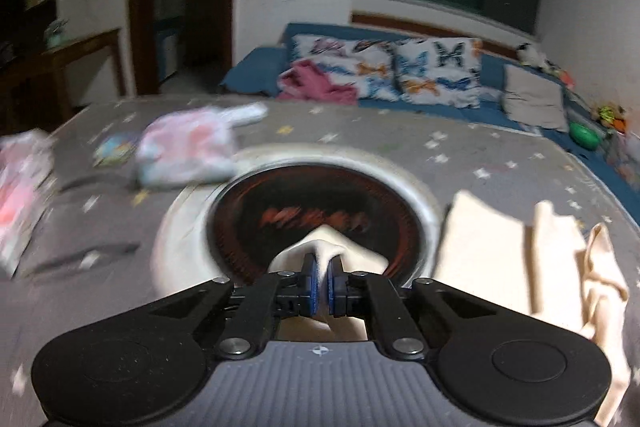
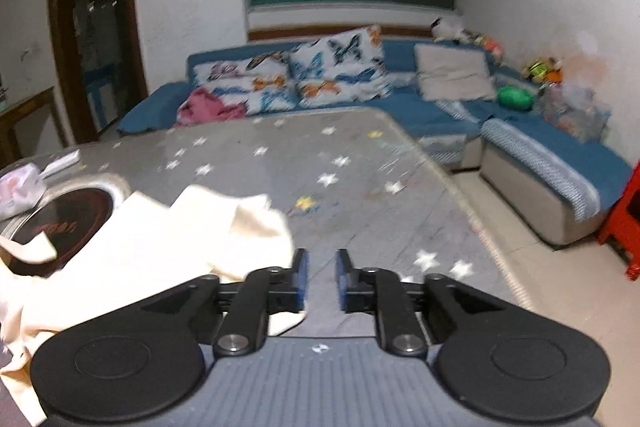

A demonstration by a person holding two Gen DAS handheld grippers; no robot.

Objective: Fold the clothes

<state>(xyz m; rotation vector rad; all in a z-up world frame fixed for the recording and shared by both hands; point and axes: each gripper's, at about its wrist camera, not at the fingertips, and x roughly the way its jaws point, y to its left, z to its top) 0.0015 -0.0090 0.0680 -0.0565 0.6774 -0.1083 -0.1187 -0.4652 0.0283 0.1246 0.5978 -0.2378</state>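
Fingers, left: left gripper (image 1: pixel 322 277) pressed nearly together, pinching a peak of the cream garment (image 1: pixel 480 251).
Fingers, right: right gripper (image 2: pixel 322 281) slightly spread, nothing between them; the cloth's edge lies just beside the left finger.
Garment: spread on the star-patterned desk (image 2: pixel 360 163), partly draped over the round cooktop (image 1: pixel 320 211).
Handling: soft, light and limp by the look of it; it will sag and crease, so take a corner or hem, never the middle.
Further off: pastel clothes (image 1: pixel 188 151), then the blue sofa (image 2: pixel 540 147).
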